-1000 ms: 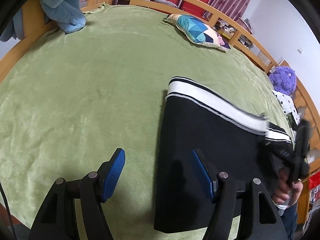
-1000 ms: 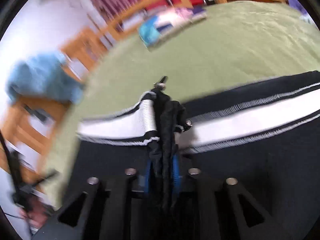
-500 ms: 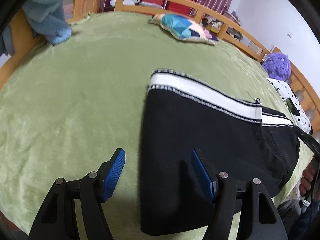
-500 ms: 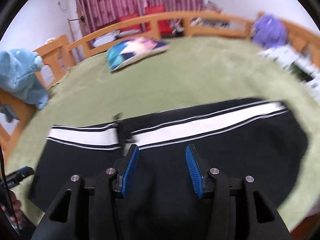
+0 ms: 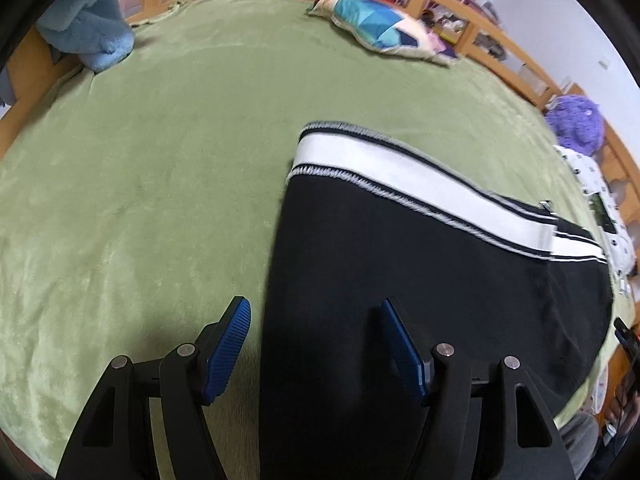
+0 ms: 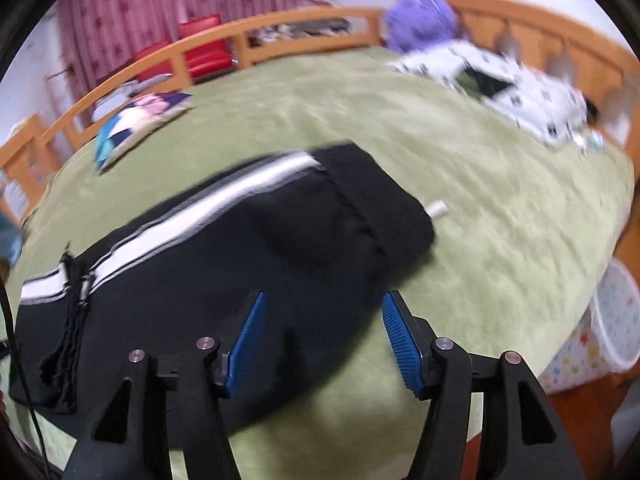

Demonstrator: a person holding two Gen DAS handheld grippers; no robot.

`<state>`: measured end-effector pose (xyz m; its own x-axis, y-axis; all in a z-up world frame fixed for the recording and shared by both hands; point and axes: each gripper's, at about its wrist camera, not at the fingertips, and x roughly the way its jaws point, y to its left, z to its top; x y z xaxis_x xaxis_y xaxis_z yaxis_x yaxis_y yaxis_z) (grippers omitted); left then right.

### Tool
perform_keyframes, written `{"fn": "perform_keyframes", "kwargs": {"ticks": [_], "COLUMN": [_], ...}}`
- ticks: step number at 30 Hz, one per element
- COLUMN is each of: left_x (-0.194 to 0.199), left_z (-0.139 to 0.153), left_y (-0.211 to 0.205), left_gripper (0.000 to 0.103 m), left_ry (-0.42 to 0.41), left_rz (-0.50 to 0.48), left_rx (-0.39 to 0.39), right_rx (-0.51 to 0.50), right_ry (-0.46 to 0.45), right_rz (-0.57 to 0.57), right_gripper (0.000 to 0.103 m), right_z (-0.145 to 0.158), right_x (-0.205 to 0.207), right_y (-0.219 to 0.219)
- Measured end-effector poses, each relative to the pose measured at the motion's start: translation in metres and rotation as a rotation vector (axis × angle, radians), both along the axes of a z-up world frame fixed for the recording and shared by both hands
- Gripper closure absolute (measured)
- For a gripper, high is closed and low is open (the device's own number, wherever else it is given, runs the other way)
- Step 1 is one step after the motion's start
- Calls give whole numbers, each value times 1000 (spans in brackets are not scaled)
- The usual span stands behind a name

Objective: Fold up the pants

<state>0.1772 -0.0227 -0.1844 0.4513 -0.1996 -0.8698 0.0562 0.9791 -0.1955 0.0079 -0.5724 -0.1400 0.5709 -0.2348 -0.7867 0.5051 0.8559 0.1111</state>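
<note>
Black pants (image 5: 400, 264) lie folded over on the green bed (image 5: 160, 160), white side stripe (image 5: 400, 184) up. Left gripper (image 5: 316, 344) hovers over the near left edge, fingers apart, holding nothing. Right gripper (image 6: 322, 340) hovers at the right end, fingers apart, empty too. Risks: a pinch catches only the top layer (layers hard to separate by eye), so the fold skews; the plush cover gets grabbed along; the drawstring (image 6: 74, 300) snags.

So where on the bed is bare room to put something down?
The widest free green blanket lies left of the black pants, between the blue plush and the patchwork pillow. The spotted cloth and purple plush crowd the far right.
</note>
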Motion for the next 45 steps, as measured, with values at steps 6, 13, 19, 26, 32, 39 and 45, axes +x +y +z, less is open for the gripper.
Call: {"fn": "perform_keyframes", "kwargs": {"ticks": [6, 13, 19, 26, 32, 39, 45], "left_x": [4, 24, 41, 33, 27, 23, 24], "left_z": [-14, -18, -24, -13, 27, 70, 100], "left_y": [-1, -5, 0, 0, 29, 69, 149], "left_gripper": [34, 28, 27, 86, 93, 93, 93], "left_ry": [6, 32, 43, -13, -78, -144, -208], "left_rz": [-11, -69, -101, -158, -128, -114, 34], "left_rx": [-28, -40, -106, -179, -312, -316, -207], "right_rx": [76, 215, 268, 293, 93, 91, 189], "right_ry": [22, -73, -125, -171, -229, -375, -436], "right_rz": [13, -20, -13, -6, 46, 93, 233], "right_gripper": [43, 31, 23, 77, 82, 83, 84], "right_z": [-35, -65, -72, -59, 20, 103, 114], "right_x": [15, 48, 66, 57, 69, 84, 96], "right_y": [-25, -51, -59, -49, 21, 87, 149]}}
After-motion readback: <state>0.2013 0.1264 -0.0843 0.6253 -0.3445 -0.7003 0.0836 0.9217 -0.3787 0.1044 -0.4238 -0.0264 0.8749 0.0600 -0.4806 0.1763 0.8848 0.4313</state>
